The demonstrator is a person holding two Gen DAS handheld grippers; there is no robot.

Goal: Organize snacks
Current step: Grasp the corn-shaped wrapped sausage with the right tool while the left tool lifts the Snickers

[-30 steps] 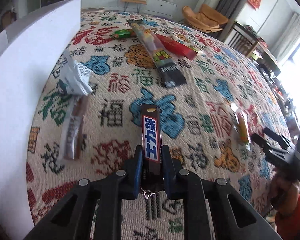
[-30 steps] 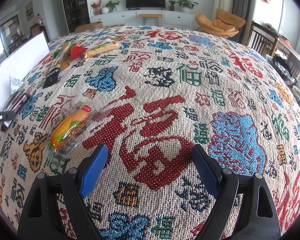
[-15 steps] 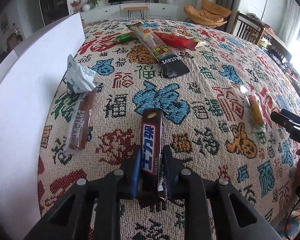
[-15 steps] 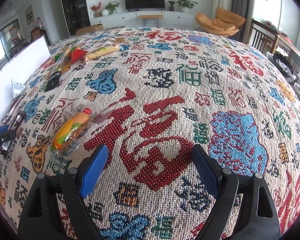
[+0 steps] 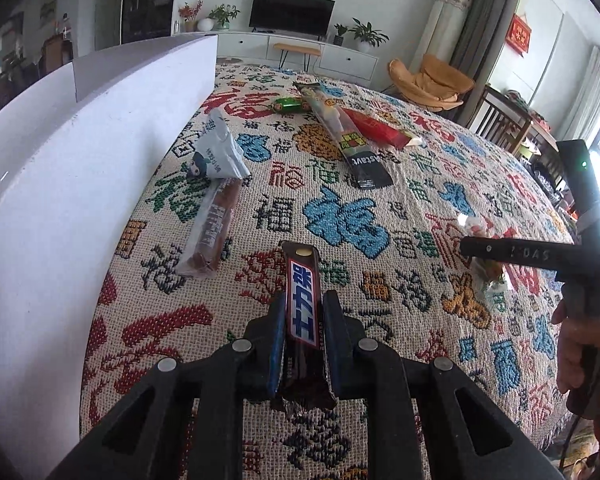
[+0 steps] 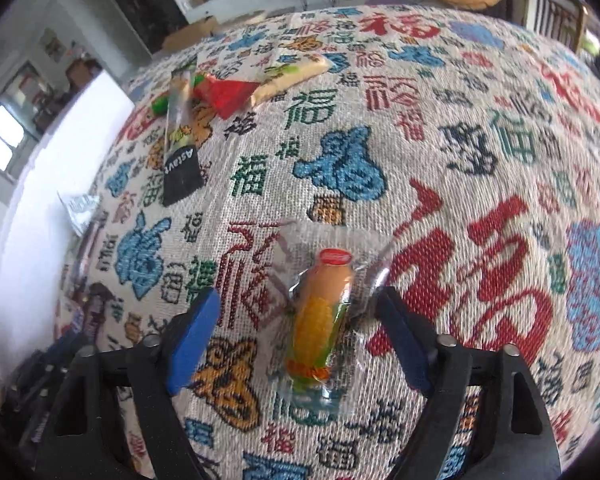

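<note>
My left gripper (image 5: pixel 302 332) is clamped on the chocolate bar (image 5: pixel 302 312) beside the white box (image 5: pixel 60 200). My right gripper (image 6: pixel 296 316), jaws closing, straddles the corn snack (image 6: pixel 320 320) on the cloth (image 6: pixel 460 160); contact is unclear.

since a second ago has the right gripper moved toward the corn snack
Yes. The right gripper now straddles the corn snack, which earlier lay off to its left on the tablecloth; jaws closing, not yet touching.

Home living room. A television (image 5: pixel 291 12) is standing on a long white cabinet (image 5: pixel 300 50) with potted plants (image 5: pixel 367 36) sitting beside it; an orange lounge chair (image 5: pixel 428 80) is occupying the corner, grey curtains (image 5: pixel 484 20) are hanging nearby, and a red wall ornament (image 5: pixel 519 35) is hanging above.
</note>
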